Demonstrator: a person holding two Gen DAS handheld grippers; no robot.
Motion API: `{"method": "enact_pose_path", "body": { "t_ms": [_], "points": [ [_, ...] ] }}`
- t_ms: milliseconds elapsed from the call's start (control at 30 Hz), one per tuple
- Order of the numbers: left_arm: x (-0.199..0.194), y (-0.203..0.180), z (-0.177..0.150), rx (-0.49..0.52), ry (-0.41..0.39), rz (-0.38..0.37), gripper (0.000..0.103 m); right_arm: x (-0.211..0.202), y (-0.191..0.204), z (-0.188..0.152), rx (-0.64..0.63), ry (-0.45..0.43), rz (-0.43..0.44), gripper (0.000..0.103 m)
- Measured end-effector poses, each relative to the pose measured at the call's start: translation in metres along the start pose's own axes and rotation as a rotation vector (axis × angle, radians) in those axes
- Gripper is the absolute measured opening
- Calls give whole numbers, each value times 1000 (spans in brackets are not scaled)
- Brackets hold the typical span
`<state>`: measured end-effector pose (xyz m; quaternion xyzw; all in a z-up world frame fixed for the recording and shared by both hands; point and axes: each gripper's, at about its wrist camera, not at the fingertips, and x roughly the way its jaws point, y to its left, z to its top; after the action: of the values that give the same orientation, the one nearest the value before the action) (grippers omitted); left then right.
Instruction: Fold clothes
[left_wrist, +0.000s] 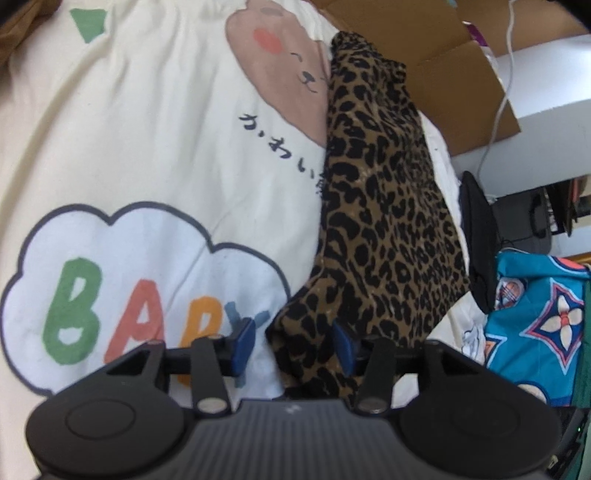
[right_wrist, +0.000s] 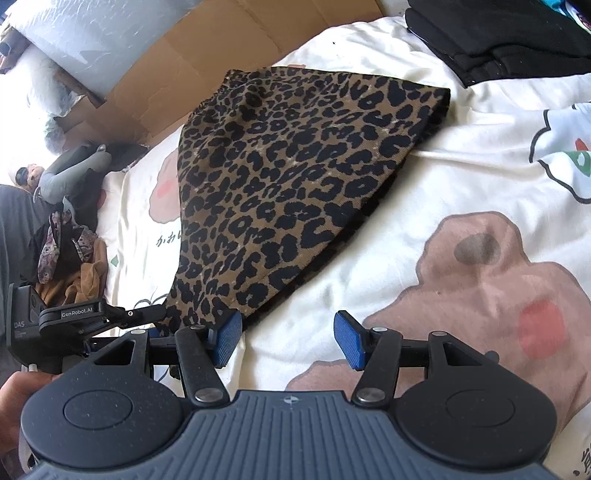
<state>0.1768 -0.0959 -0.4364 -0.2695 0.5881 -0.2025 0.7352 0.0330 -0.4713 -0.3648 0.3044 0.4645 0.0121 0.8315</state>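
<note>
The big cream bedsheet (right_wrist: 461, 122) with cartoon bears is your work space, and it has lots of free room on your right side. The leopard-print cloth (right_wrist: 295, 177) lies on it, already doubled over into a wedge shape, so I can't tell if more folds are wanted. Your left gripper (left_wrist: 295, 341) is wide open with the cloth's near corner between its fingers, not pinched. Your right gripper (right_wrist: 288, 339) is wide open too, holding nothing, just beside the cloth's near edge. If you pinch deep, you might grab the sheet as well. The cardboard (right_wrist: 207, 55) and the black clothes pile (right_wrist: 509, 40) crowd the far edge.
</note>
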Motion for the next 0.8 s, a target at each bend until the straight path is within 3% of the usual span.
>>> {"method": "enact_pose_path", "body": {
  "t_ms": [33, 200, 367, 467, 533, 600, 800],
  "points": [
    [0, 0, 0, 5, 6, -2, 9, 0, -1, -1, 0, 1, -1, 62],
    [-9, 3, -3, -12, -32, -31, 4, 3, -3, -2, 8, 7, -3, 62],
    [-11, 23, -5, -141, -56, -63, 4, 3, -7, -2, -3, 19, 0, 62],
    [-7, 23, -8, -153, -21, -73, 15, 4, -11, -2, -5, 27, -3, 62],
    [-4, 23, -13, -166, -3, -98, 37, 4, -13, -2, -3, 32, -7, 62],
    [-2, 21, -19, -173, 4, -137, 52, 4, -14, -2, -7, 34, -9, 62],
    [1, 23, -33, -220, 33, -191, 53, 5, -14, -7, -5, 42, -14, 62]
  ]
}}
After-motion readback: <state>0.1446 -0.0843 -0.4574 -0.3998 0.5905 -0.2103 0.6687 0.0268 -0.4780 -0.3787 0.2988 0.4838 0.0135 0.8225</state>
